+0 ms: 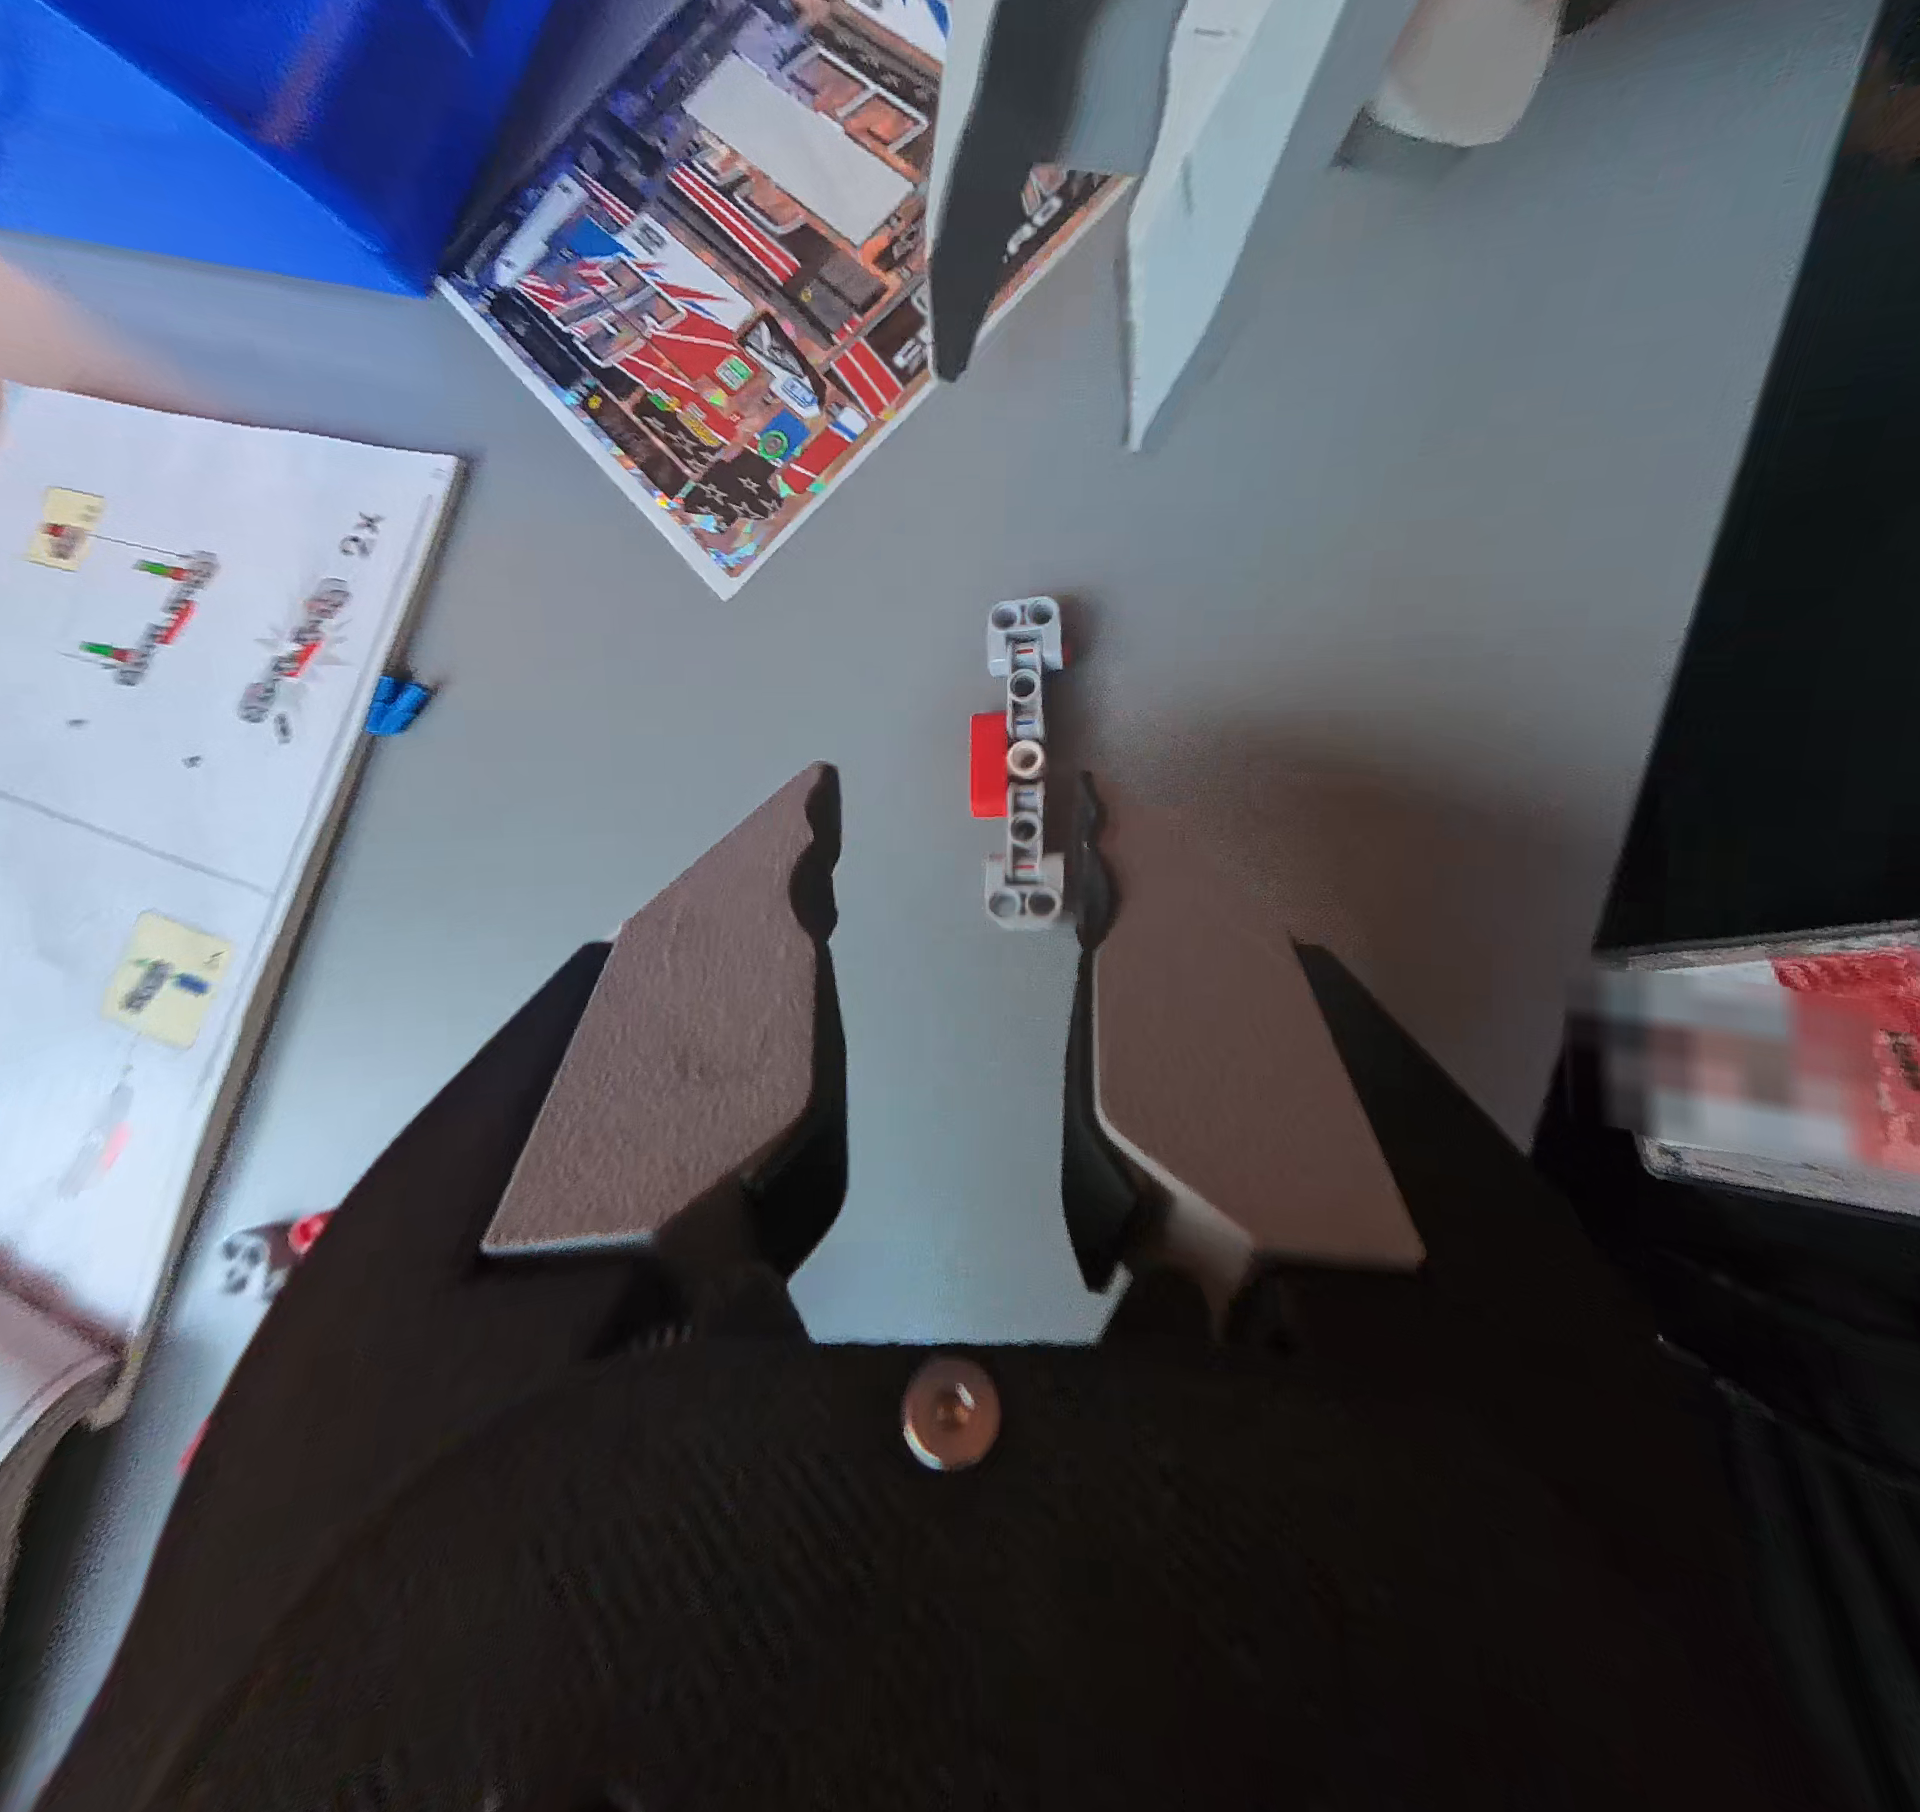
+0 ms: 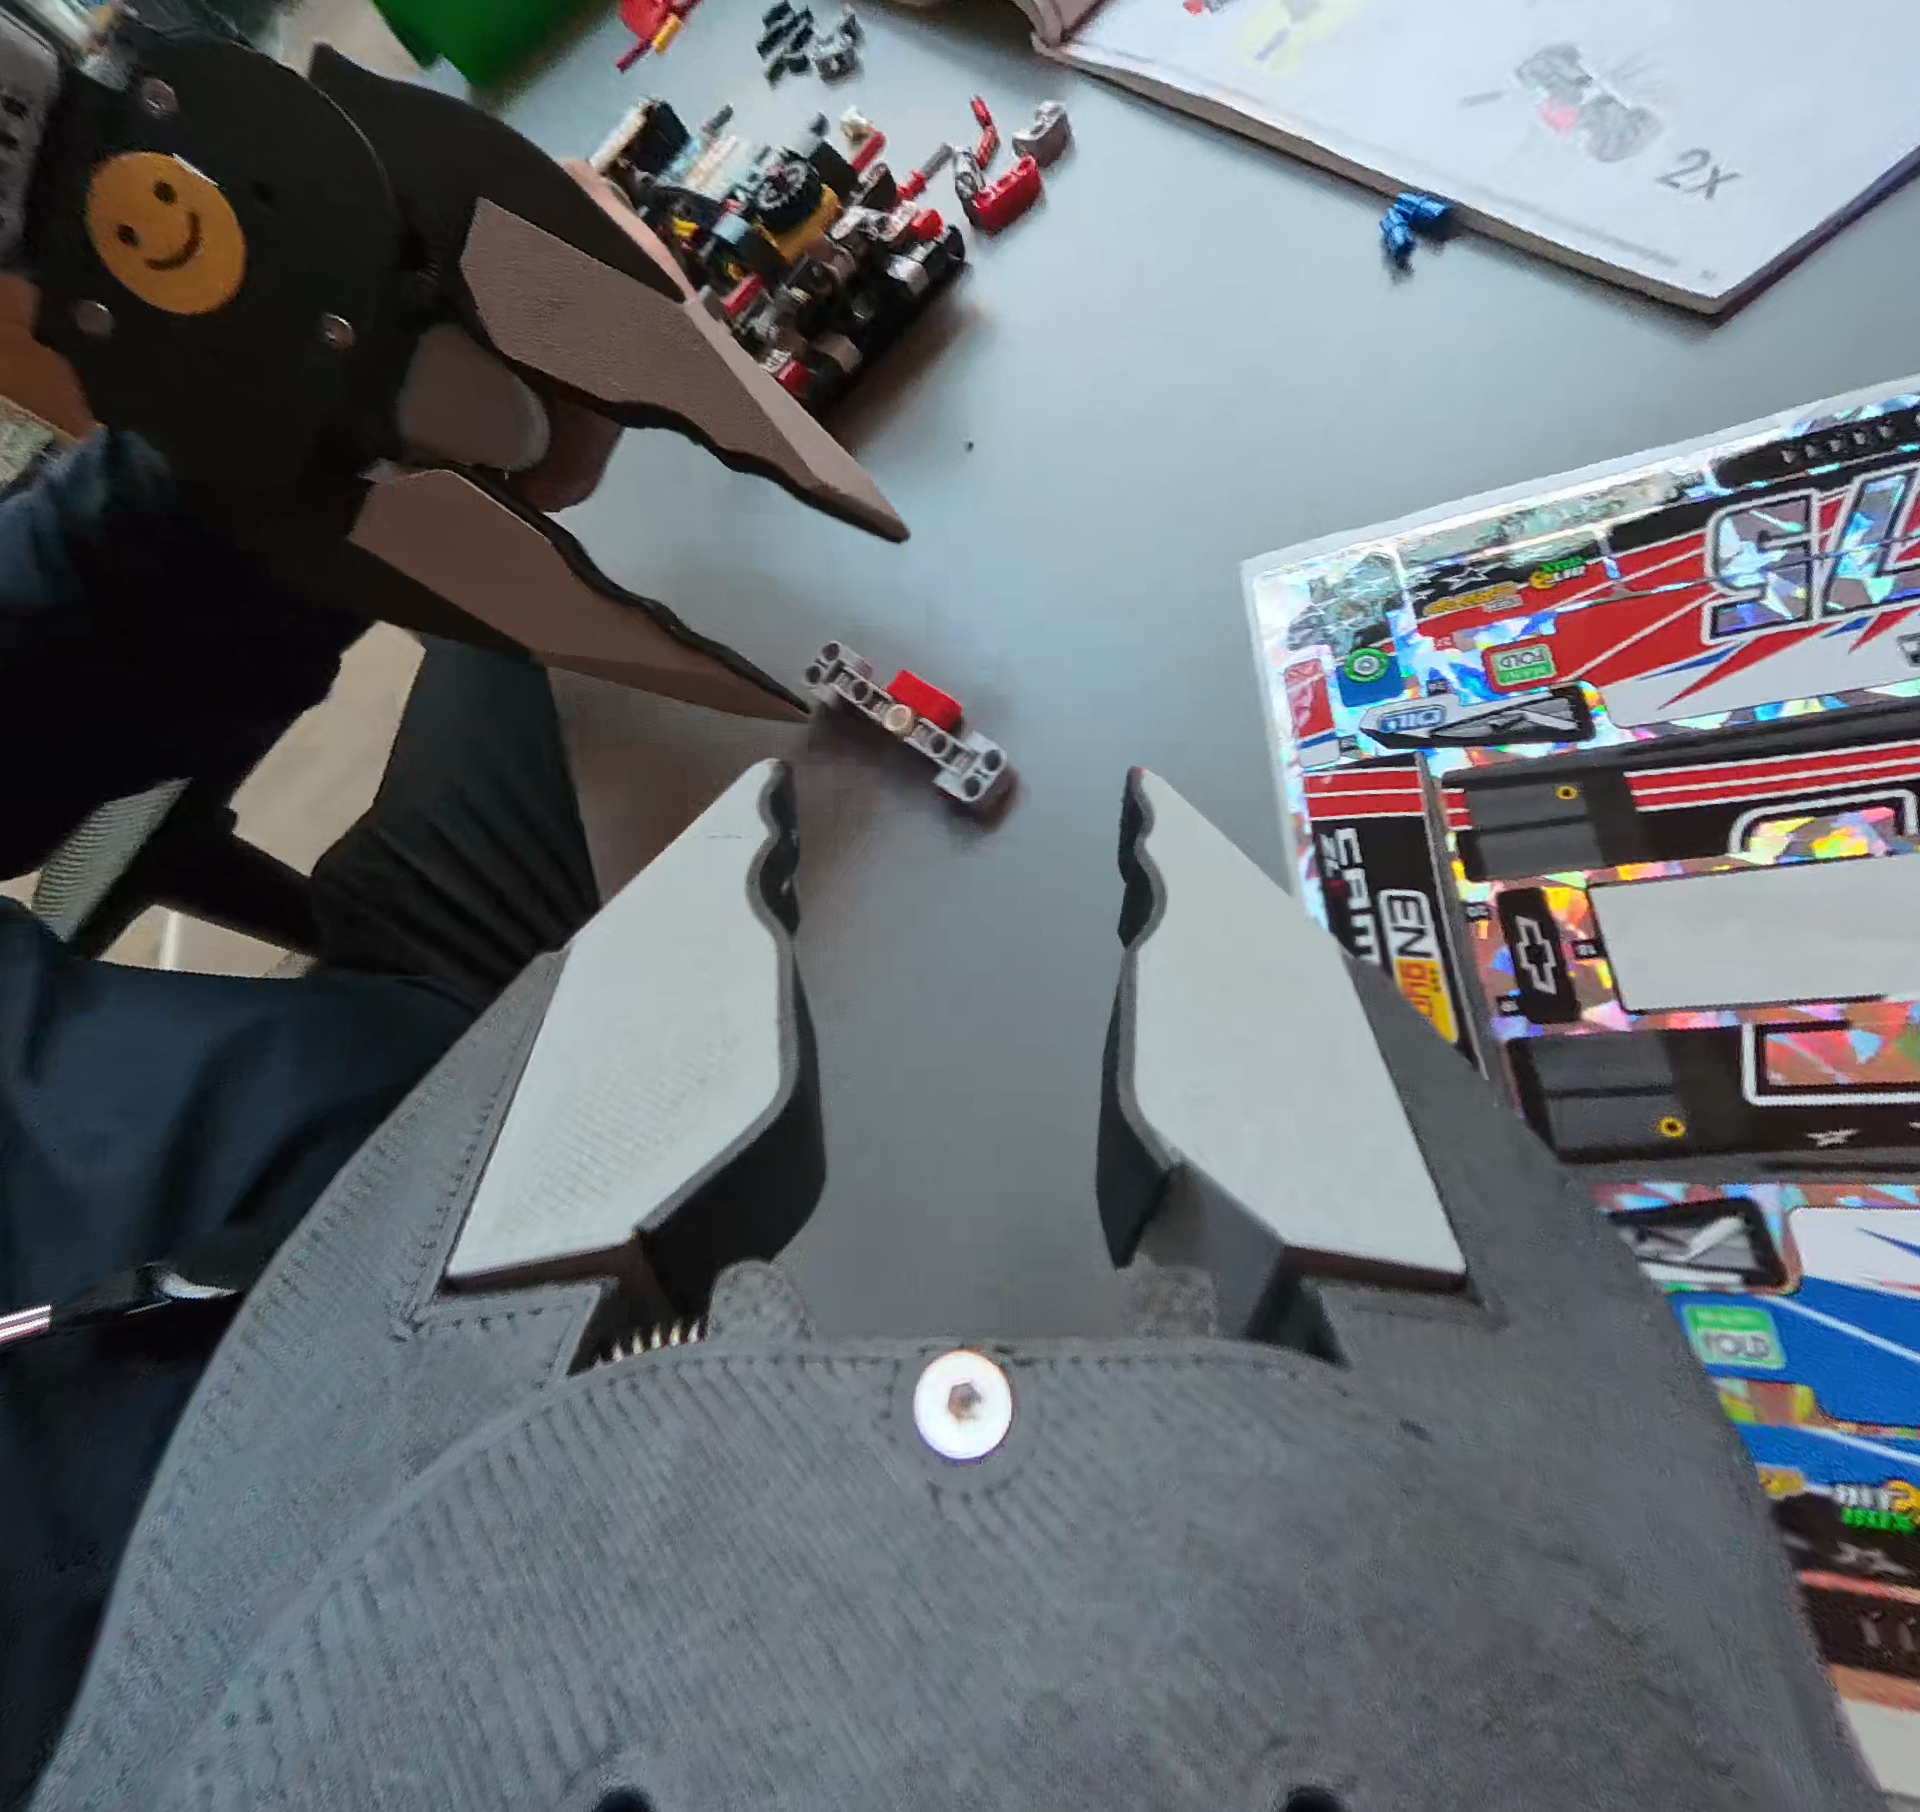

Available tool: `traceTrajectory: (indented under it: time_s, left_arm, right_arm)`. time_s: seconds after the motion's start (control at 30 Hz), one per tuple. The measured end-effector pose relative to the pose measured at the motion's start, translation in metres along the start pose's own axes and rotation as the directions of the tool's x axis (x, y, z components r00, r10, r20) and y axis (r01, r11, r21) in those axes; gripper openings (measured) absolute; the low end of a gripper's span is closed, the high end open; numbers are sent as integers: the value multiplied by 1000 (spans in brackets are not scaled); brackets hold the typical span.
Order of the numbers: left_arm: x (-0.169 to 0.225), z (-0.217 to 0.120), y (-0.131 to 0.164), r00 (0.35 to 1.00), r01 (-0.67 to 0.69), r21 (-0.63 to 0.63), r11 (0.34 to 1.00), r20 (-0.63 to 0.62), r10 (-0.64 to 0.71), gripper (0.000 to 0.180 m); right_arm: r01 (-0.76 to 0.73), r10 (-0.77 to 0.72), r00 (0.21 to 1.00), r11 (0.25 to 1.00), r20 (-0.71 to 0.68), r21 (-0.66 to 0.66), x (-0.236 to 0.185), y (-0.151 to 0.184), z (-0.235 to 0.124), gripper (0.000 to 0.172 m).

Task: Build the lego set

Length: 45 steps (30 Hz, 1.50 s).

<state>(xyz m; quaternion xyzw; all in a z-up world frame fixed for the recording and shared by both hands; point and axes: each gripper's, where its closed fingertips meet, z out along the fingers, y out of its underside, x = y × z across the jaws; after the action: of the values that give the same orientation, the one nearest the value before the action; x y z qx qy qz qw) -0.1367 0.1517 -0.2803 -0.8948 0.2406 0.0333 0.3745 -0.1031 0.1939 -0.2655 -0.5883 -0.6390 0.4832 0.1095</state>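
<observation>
A small grey beam assembly with a red block on its side (image 1: 1023,765) lies flat on the grey table (image 1: 1351,567). My left gripper (image 1: 956,786), with brown fingers, is open around its near end. The right fingertip (image 1: 1089,827) is right beside the assembly and the left fingertip stands well apart from it. In the right wrist view the assembly (image 2: 909,723) lies just ahead of my right gripper (image 2: 956,780), which has grey fingers, is open and holds nothing. That view shows the left gripper (image 2: 854,624) open, its lower tip at the assembly's end. The right gripper (image 1: 1044,406) also shows in the left wrist view, beyond the assembly.
A glossy sticker sheet (image 2: 1610,827) lies to the right and an open instruction booklet (image 2: 1455,48) at the back, a small blue piece (image 2: 1408,214) by its edge. A partly built model (image 2: 810,245) and loose pieces (image 2: 649,12) lie behind. A blue bin (image 1: 208,69) stands nearby. The left gripper's tips are roughly 7 cm from the right gripper's. The small blue piece (image 2: 1408,214) is about equally far from each gripper, around 15 cm. Seen from the left wrist view (image 1: 389,694) as well.
</observation>
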Motion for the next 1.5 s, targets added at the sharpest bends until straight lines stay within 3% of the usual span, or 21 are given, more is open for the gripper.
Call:
traceTrajectory:
  time_s: [0.17, 0.23, 0.4, 0.53, 0.6, 0.63, 0.73, 0.83, 1.07, 1.13, 1.23, 1.33, 1.43, 1.47, 1.5]
  left_arm:
    - [24, -33, -35, 999, 2, 75, 997, -51, 1, 54]
    - [44, -41, -62, 995, -25, 119, 993, -96, 37, 55]
    - [71, -37, -91, 969, -243, 62, 968, -38, 245, 45]
    - [59, -27, -83, 896, -406, -100, 908, 151, 417, 46]
    - [55, -21, -76, 845, -464, -164, 871, 213, 490, 42]
    - [53, -18, -72, 826, -478, -189, 858, 234, 512, 42]
    - [50, -14, -62, 873, -388, -178, 904, 243, 422, 40]
    - [45, -12, -54, 859, -369, -219, 903, 290, 421, 39]
    - [35, -9, -53, 892, -301, -155, 941, 303, 335, 41]
    - [31, -15, -59, 931, -241, -82, 967, 261, 255, 41]
    - [29, -33, -66, 964, -201, -57, 978, 164, 207, 41]
    - [30, -47, -67, 953, -250, -92, 964, 153, 262, 41]
    - [31, -58, -76, 953, -242, -66, 968, 172, 250, 42]
    - [33, -61, -79, 960, -218, -49, 975, 168, 223, 42]
    - [34, -62, -81, 966, -195, -41, 980, 165, 199, 42]
  right_arm:
    - [31, -34, 983, 999, -179, -21, 2, 4, 4, 62]
    - [69, -77, 987, 996, -141, -61, -15, 9, 15, 88]
    - [62, -63, 994, 998, -90, -20, -47, -5, 35, 103]
    - [10, -11, 997, 1000, -71, -4, -52, -8, 44, 59]
    - [42, -47, 986, 999, -160, -34, -43, -3, 49, 32]
    - [49, -59, 977, 997, -203, -56, -37, 0, 52, 27]
    - [-7, -12, 985, 994, -171, -106, -38, 8, 64, 19]
    - [22, -43, 981, 994, -189, -111, -32, 7, 72, 26]
    - [58, -70, 989, 994, -134, -94, -32, -2, 78, 17]
    - [46, -59, 990, 994, -131, -99, -30, -8, 75, 51]
    - [-46, 45, 999, 998, -16, -39, -45, -24, 74, 91]
    - [-19, 19, 999, 1000, -31, -4, -51, -34, 73, 107]
    - [1, 1, 998, 999, -63, 45, -51, -46, 66, 139]
    - [-3, 6, 999, 998, -49, 61, -53, -49, 64, 157]
    - [-9, 11, 999, 998, -33, 66, -55, -49, 63, 156]
